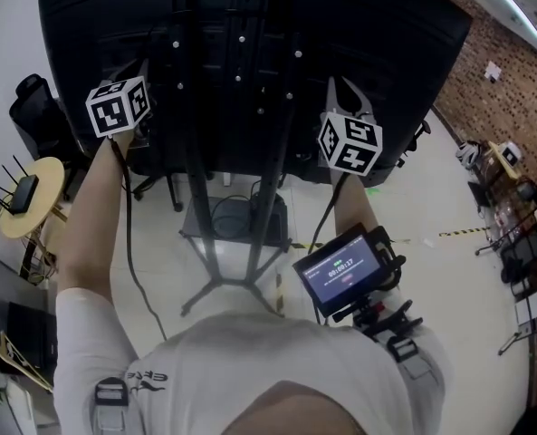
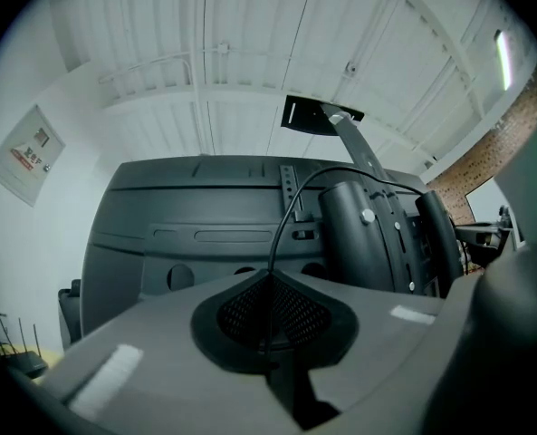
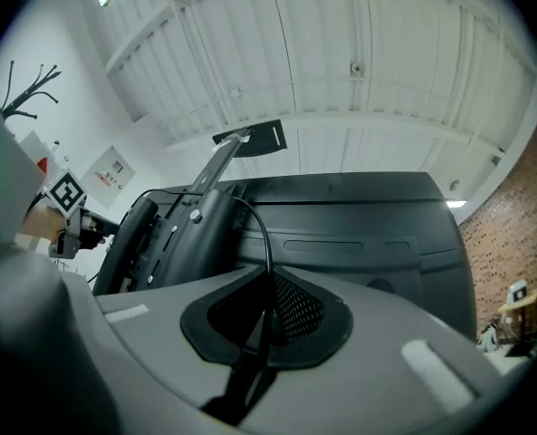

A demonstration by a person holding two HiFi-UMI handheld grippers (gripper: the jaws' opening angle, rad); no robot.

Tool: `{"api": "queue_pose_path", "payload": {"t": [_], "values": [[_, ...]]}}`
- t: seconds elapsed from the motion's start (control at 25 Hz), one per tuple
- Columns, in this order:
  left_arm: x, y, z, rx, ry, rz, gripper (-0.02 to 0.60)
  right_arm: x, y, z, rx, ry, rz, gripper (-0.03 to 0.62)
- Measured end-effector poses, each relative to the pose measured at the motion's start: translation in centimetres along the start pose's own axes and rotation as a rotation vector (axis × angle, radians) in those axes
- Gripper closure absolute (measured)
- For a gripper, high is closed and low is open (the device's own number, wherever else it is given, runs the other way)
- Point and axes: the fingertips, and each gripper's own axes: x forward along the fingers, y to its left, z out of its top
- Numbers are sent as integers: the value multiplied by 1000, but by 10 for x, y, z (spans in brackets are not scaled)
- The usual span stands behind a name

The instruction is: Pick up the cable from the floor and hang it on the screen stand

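While left gripper (image 2: 270, 275) and right gripper (image 3: 270, 284) each pinch the thin black cable (image 2: 289, 205), jaws closed on it; cable arcs from both across screen stand (image 2: 363, 234) bracket, behind screen (image 2: 186, 211).

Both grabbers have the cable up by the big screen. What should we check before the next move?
1. Left gripper shut on the cable: ok.
2. Right gripper shut on the cable: ok.
3. Cable raised to the top of the screen stand: ok.
4. Cable arcs across the stand between the grippers: ok.
5. Cable resting on the stand: cannot tell.
6. Cable hanging by itself: not ok, both grippers hold it.
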Motion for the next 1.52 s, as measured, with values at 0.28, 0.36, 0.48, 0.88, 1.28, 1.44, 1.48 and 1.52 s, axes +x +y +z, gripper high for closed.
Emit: {"api": "queue_pose_path", "payload": {"t": [0.28,0.36,0.48,0.88,1.28,1.44,1.48,1.52], "values": [[10,-15,-5,7,29,-23,572,-1,-6,-6,-38,37,-29,560],[12,-18,-9,6,34,-29,572,-1,-6,-8,-38,48,-30,559],[13,-19,-11,10,26,-24,574,-1,-5,-12,-42,65,-27,559],[13,-25,-12,19,-7,-43,572,-3,6,-23,-41,78,-1,559],[12,-29,-24,-3,-39,-62,571,-4,20,-36,-38,77,29,556],[12,-32,-24,-4,-51,-73,569,-2,22,-37,-38,78,30,556],[12,-34,-25,-1,-52,-76,569,-2,21,-38,-37,79,27,554],[11,-35,-26,1,-54,-79,569,-2,21,-39,-35,81,23,554]]}}
